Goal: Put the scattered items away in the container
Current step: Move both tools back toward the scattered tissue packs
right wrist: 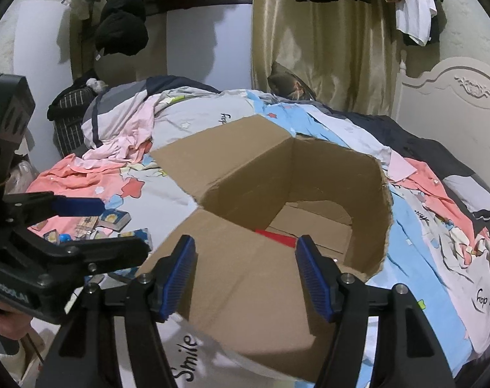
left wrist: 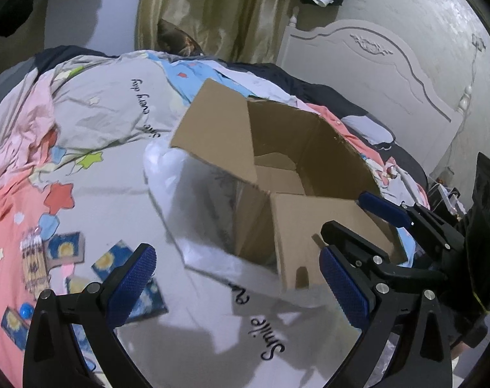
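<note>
Open brown cardboard box [right wrist: 277, 194] sits on the bed's star-print duvet [left wrist: 115, 168], flaps up, a flat red item [right wrist: 275, 237] on its floor near the front wall. Right gripper [right wrist: 245, 278] hovers just over the box's near flap, blue-padded fingers [right wrist: 180, 278] spread wide, nothing between them. Left gripper [left wrist: 235, 287] hangs to the box's left, jaws also released and empty, the box's front corner just ahead of its right finger. Scattered blue sun-print packets [left wrist: 67, 249] and a small blue ball [left wrist: 26, 308] lie on the duvet left of the left gripper, apart from the box. Pink crumpled clothes [right wrist: 83, 171] beyond them.
</note>
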Demonstrator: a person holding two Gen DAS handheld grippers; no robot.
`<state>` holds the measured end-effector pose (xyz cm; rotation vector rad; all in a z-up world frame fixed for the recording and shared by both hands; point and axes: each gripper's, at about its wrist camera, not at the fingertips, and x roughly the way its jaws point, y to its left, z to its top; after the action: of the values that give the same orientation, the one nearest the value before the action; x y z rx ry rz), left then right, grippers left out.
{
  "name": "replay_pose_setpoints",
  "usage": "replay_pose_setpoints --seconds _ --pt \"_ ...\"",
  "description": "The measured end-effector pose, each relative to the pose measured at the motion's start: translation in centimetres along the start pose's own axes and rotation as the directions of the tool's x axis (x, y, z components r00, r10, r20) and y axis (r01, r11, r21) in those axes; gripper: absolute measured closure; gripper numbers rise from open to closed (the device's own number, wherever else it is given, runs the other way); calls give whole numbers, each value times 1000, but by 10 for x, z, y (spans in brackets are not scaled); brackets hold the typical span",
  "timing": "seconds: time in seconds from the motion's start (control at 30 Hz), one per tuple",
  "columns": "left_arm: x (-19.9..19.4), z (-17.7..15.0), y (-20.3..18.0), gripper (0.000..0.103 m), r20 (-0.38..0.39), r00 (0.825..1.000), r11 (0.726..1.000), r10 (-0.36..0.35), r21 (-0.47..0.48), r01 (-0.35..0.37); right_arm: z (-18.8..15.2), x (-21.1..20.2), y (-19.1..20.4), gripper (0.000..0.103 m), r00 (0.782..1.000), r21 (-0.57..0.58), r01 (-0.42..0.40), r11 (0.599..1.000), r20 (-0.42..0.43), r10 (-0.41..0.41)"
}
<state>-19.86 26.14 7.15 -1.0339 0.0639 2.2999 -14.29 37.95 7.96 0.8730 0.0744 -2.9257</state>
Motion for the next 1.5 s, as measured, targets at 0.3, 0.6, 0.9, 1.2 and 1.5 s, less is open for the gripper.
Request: replay_pose_setpoints --seconds 0.3,0.6,0.9,1.2,1.5 --pt "-33 -24 20 0 23 996 997 81 5 -81 -2 -10 23 40 999 1 -44 999 12 44" --pt "-50 -43 42 0 18 997 995 80 -69 -79 -10 -16 46 40 997 -20 -72 997 -7 71" --pt "-58 -71 52 0 -11 983 983 182 -35 -182 -21 -9 77 40 993 -45 -113 993 -37 112" --pt "-65 -109 70 0 -18 969 968 248 -42 -249 -30 -6 105 39 987 -69 -151 986 -57 147" --pt "-80 -137 105 0 -23 953 946 301 -115 -302 -40 7 132 39 975 -80 -210 974 -92 202"
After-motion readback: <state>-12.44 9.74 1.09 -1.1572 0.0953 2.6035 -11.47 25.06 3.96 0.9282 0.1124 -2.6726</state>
